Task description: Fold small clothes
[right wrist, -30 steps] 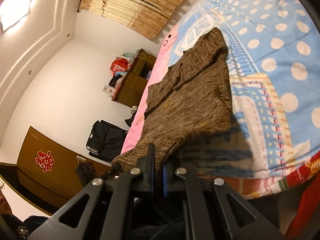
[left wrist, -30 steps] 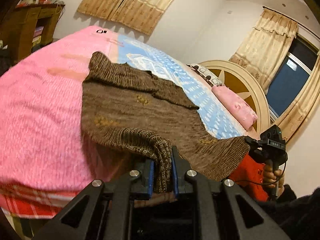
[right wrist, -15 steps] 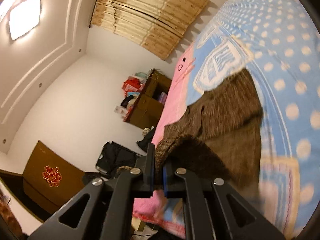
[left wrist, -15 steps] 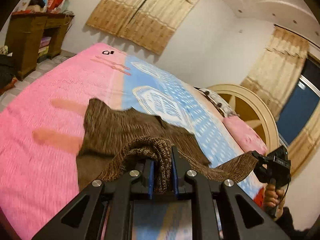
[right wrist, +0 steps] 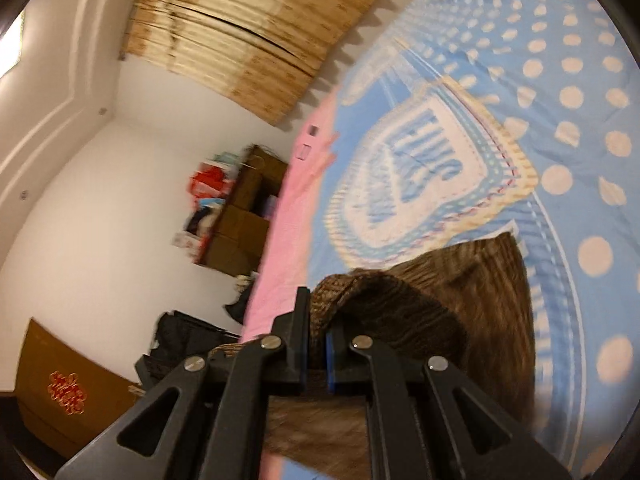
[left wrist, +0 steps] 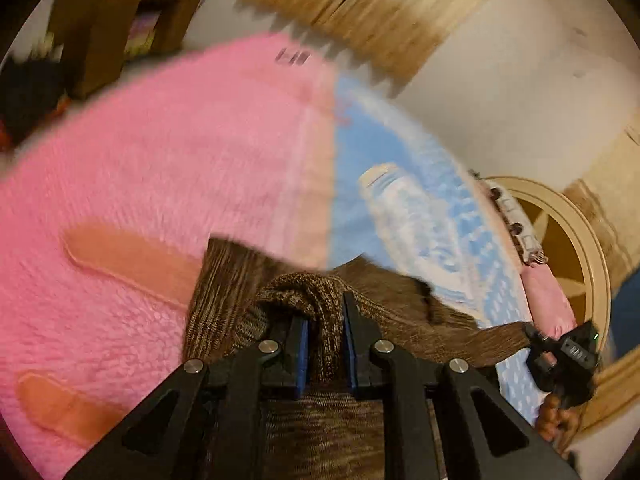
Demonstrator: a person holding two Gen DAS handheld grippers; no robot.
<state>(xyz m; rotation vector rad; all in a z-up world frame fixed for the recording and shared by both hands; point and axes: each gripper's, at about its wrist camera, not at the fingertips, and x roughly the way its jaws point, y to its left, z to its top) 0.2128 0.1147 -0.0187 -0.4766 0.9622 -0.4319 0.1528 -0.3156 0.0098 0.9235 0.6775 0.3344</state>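
Note:
A brown knitted sweater [left wrist: 400, 320] lies on the bed, doubled over itself. My left gripper [left wrist: 325, 304] is shut on one corner of its knit hem, which bunches up between the blue pads. In the left wrist view the right gripper [left wrist: 532, 338] shows at the far right, held by a hand and pinching the sweater's other corner. In the right wrist view my right gripper [right wrist: 318, 304] is shut on the hem, and the sweater [right wrist: 480, 300] spreads out beyond and to the right of it.
The bed has a pink fleece blanket [left wrist: 140, 184] beside a blue dotted cover [right wrist: 560, 120] with a crest print. A round headboard [left wrist: 576, 240] and pink pillow [left wrist: 548, 300] lie right. Wooden shelves [right wrist: 244, 216], curtains [right wrist: 240, 36] and dark bags [right wrist: 180, 340] stand along the walls.
Both grippers have carried the sweater's hem forward over the bed, away from its near edge. The sweater now lies doubled over itself, and much less of it shows ahead of the fingers.

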